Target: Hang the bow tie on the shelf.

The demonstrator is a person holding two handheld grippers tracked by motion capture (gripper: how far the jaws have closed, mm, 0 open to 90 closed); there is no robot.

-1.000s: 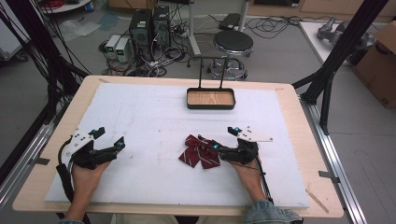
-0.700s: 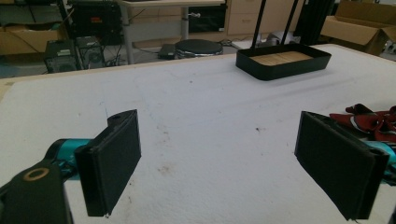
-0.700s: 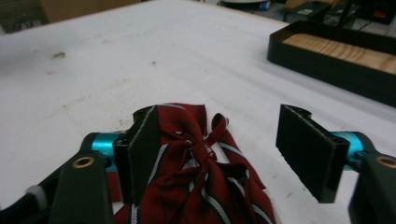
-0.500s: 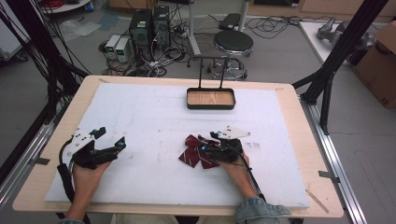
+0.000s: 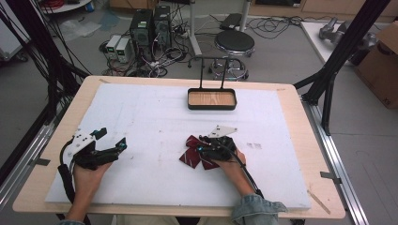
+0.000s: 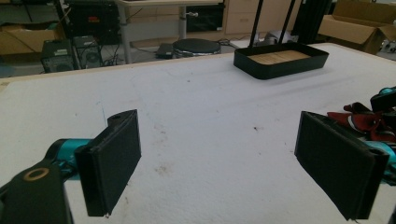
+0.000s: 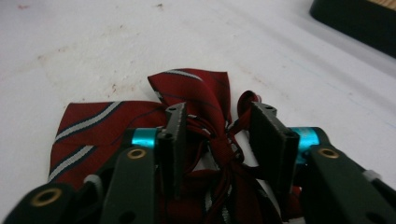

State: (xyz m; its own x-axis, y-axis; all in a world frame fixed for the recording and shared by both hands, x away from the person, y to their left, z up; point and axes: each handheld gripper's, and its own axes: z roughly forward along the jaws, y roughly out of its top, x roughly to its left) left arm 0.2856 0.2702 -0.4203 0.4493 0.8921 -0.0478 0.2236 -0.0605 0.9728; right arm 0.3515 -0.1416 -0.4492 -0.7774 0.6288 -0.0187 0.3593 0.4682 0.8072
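Burgundy fabric, striped white and navy: bow tie [image 7: 154, 116] lying low and centre in the high view on white foam pad [image 5: 155, 122], knot between narrowed jaws of right gripper [image 7: 219, 140], full grip unclear. Likely light, soft, floppy; best pinched at knot. Left gripper [image 6: 219, 154] wide, holding nothing. Farther up, black tray [image 5: 211, 99].
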